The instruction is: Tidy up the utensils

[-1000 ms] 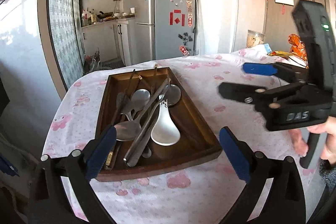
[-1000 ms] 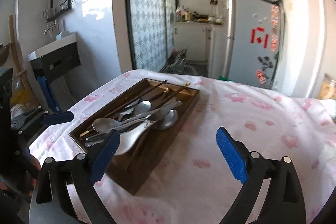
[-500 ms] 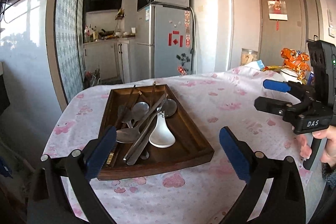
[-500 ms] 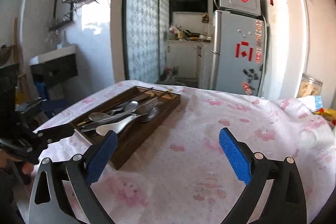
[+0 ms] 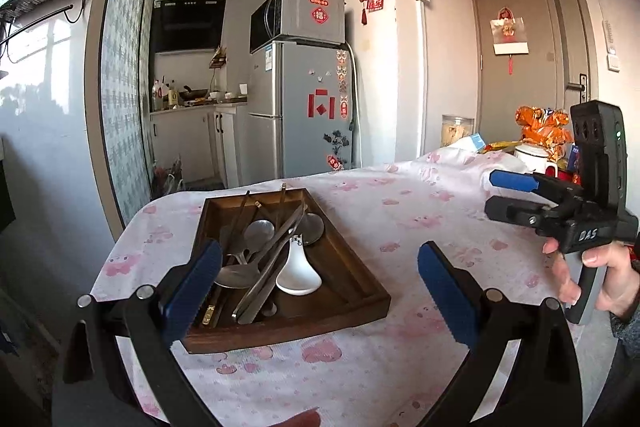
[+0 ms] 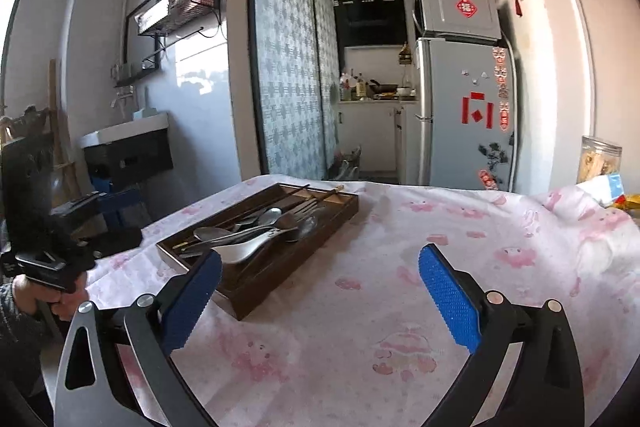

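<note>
A dark wooden tray (image 5: 360,301) lies on the pink-patterned tablecloth (image 5: 400,219). It holds a loose pile of utensils: a white ceramic spoon (image 5: 298,273), metal spoons (image 5: 260,231), a fork and chopsticks (image 5: 242,207). The tray also shows in the right wrist view (image 6: 280,267) with the white spoon (image 6: 244,249). My left gripper (image 5: 320,289) is open and empty, held back from the tray's near edge. My right gripper (image 6: 318,297) is open and empty, to the right of the tray. It also shows in the left wrist view (image 5: 504,195).
A jar (image 5: 456,129), a white mug (image 5: 534,157) and orange snack bags (image 5: 542,125) stand at the table's far right. A fridge (image 5: 312,111) with a microwave on top stands behind the table. A sink unit (image 6: 128,147) is off to the left.
Both grippers have pulled back and up from the tray, which now looks smaller and farther. The right gripper has moved away to the right. The utensils have not moved.
</note>
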Demonstrator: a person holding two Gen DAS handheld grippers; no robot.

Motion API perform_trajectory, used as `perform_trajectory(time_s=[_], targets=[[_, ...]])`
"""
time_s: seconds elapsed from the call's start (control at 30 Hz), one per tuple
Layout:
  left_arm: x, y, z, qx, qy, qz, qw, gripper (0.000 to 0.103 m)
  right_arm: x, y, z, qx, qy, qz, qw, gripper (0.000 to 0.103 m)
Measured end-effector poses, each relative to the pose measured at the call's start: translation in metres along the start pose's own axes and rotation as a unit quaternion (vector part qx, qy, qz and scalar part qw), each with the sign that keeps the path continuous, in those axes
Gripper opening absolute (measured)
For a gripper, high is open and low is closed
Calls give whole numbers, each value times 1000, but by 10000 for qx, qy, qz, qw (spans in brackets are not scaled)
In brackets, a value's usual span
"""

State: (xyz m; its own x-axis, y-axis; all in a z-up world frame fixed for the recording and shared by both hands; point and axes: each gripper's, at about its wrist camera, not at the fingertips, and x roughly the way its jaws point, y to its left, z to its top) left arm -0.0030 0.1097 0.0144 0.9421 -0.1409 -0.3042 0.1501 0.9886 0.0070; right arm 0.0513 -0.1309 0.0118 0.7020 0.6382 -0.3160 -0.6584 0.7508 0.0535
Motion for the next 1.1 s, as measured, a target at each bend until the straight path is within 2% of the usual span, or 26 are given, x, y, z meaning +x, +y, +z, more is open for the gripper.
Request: perform_trajectory(time_s=[0.13, 0.23, 1.1], targets=[[-2, 2, 0, -20, 0, 75, 10000, 100, 1, 16, 0, -411, 19, 34, 9991, 100], [-4, 4, 0, -72, -9, 255, 9996, 100, 0, 12, 0, -266, -27, -195, 9995, 100], [-4, 3, 0, -75, -10, 271, 9996, 100, -1, 14, 0, -286, -29, -186, 9994, 100]])
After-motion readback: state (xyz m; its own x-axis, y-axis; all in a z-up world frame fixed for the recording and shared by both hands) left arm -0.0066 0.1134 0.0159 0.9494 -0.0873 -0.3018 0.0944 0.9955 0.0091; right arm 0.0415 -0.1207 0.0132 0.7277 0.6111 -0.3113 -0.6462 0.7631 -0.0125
